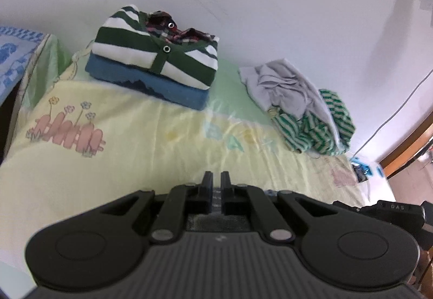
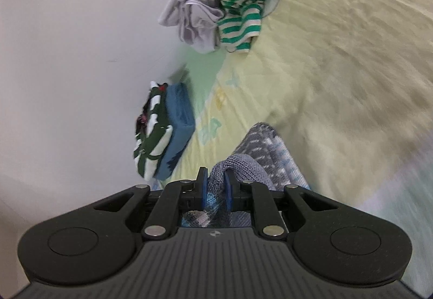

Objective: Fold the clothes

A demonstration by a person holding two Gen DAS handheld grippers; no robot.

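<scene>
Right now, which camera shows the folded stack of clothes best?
The left wrist view: the folded stack sits upright and sharp, green-and-white striped top over a blue garment. The right wrist view shows the same stack smaller, turned sideways and slightly blurred.

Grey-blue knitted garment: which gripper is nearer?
Right. The right gripper has its fingers shut on the grey-blue knitted garment. The left gripper hangs over bare yellow bedsheet, holding nothing, the garment out of its view.

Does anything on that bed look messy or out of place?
Yes. A crumpled heap of grey and green-striped clothes lies by the wall, unfolded, unlike the neat folded stack beside it. Also, the right gripper clamps a bunched grey knit garment.
</scene>
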